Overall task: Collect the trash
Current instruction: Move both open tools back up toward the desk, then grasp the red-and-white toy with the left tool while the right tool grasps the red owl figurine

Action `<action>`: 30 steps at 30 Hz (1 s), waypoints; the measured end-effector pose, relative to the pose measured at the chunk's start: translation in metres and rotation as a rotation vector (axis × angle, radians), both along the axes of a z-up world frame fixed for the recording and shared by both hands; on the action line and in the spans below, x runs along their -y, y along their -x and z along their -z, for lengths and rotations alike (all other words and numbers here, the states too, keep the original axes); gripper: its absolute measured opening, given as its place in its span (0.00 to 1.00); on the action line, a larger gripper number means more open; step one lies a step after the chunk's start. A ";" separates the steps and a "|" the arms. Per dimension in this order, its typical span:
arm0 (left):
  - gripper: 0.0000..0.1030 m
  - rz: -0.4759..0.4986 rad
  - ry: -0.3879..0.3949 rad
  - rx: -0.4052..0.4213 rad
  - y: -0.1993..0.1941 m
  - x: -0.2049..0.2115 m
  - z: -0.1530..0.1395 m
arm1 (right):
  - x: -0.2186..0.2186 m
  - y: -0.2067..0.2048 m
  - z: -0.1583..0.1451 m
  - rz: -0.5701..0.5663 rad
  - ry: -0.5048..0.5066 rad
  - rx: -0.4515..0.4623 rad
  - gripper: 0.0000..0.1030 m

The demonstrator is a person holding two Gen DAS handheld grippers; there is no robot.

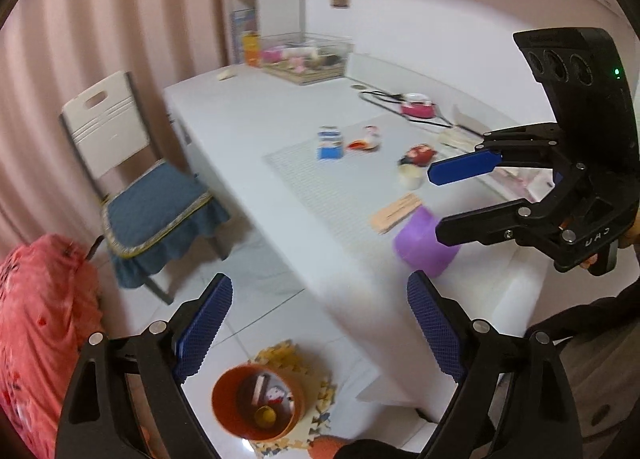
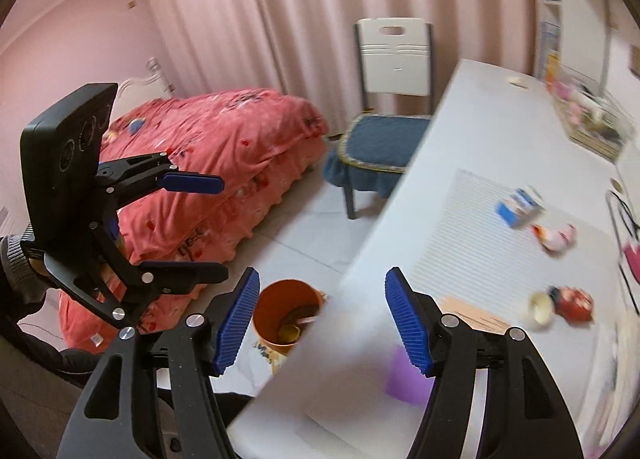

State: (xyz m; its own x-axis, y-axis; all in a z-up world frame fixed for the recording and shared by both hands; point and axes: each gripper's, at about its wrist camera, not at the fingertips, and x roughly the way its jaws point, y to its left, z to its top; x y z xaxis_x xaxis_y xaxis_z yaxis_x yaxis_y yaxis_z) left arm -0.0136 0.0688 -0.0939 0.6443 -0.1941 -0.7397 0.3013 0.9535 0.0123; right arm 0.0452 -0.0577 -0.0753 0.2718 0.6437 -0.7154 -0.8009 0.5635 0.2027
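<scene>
While both tools hang apart over white counter (image 1: pixel 240 127) edge, left tool (image 1: pixel 320 323) gapes wide, empty; right tool (image 2: pixel 322 319) parted, empty. Round orange trash bin (image 1: pixel 256 403) on floor, bottom centre, holds scraps; blue-white carton (image 1: pixel 330 143) mid-counter.

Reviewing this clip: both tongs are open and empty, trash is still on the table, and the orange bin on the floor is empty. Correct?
Not quite: the orange bin already holds a few pieces, as the left wrist view shows. The rest stands: left tongs and right tongs are open and empty, and trash remains on the table.
</scene>
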 end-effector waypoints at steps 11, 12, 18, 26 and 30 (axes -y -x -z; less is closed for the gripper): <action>0.86 0.200 -0.028 -0.015 -0.052 0.073 -0.003 | 0.105 -0.026 0.002 0.231 -0.007 -0.016 0.64; 0.86 0.215 -0.034 -0.015 -0.056 0.079 -0.002 | 0.114 -0.030 0.004 0.253 -0.004 -0.020 0.64; 0.86 0.272 -0.043 -0.041 -0.086 0.101 0.006 | 0.144 -0.059 0.014 0.341 0.005 -0.043 0.64; 0.86 0.346 -0.059 -0.060 -0.137 0.120 0.017 | 0.160 -0.103 0.038 0.411 0.025 -0.079 0.64; 0.86 0.398 -0.057 -0.052 -0.174 0.127 0.019 | 0.166 -0.123 0.049 0.452 0.024 -0.092 0.64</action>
State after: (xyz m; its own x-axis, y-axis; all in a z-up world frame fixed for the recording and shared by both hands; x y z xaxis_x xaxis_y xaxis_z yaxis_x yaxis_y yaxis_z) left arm 0.1602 -0.0582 -0.1128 0.4886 -0.3786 -0.7861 0.6480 0.7607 0.0363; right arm 0.1687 -0.2234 -0.1248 0.4560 0.4581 -0.7630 -0.4526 0.8576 0.2444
